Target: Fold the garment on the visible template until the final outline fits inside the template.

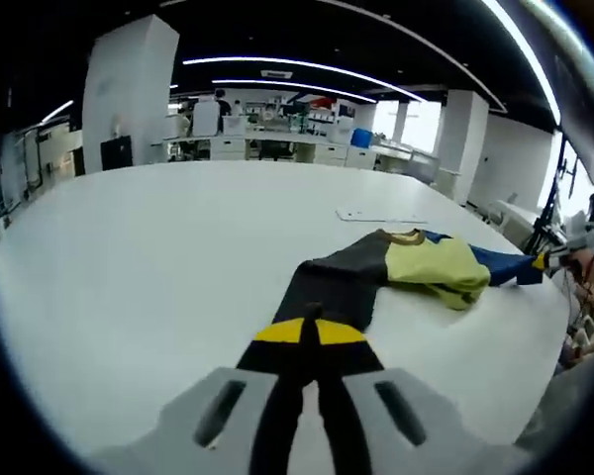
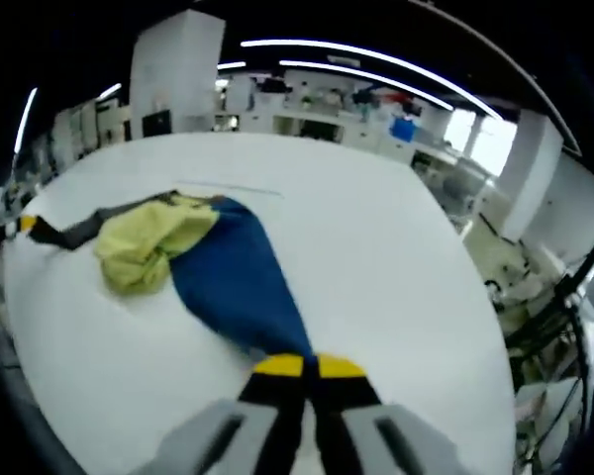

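Now both grippers grip the garment (image 1: pixel 396 267) at opposite ends, stretched across the white table (image 1: pixel 158 257). Seen from the left gripper view, the left gripper (image 1: pixel 310 332) has its 2 yellow-tipped jaws pressed together on the dark grey sleeve (image 1: pixel 332 287), soft cloth running away flat over the tabletop. Beyond it the pale yellow body (image 1: pixel 436 265) lies bunched and wrinkled, and a blue sleeve (image 1: pixel 500 265) leads to the far edge. A thin pale outline (image 1: pixel 376 215) lies on the table behind the cloth. From the right gripper view, the right gripper (image 2: pixel 310 367) is clamped on the blue sleeve's end, jaws closed, pointing across the table.
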`<act>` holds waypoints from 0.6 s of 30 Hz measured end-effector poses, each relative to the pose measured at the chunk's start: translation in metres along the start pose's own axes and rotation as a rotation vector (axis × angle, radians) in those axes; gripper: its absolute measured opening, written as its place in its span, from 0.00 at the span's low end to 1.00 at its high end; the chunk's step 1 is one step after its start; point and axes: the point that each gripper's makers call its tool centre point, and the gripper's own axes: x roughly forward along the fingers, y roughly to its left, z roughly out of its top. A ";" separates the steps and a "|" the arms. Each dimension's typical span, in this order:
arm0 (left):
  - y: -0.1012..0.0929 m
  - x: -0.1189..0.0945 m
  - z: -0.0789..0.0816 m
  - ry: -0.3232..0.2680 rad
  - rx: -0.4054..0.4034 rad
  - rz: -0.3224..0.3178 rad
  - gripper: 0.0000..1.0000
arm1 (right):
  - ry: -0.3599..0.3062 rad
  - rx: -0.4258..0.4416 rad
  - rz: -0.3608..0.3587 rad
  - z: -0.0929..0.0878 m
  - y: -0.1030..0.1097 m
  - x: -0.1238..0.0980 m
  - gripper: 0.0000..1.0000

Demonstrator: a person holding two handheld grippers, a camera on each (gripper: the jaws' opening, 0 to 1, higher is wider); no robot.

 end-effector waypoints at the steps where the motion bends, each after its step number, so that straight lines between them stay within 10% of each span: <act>1: 0.004 0.001 -0.002 0.005 0.008 0.005 0.00 | 0.009 -0.010 -0.001 0.000 -0.005 0.004 0.00; 18: 0.064 0.003 -0.017 0.041 0.065 0.136 0.00 | 0.141 0.015 0.076 0.002 -0.031 0.023 0.00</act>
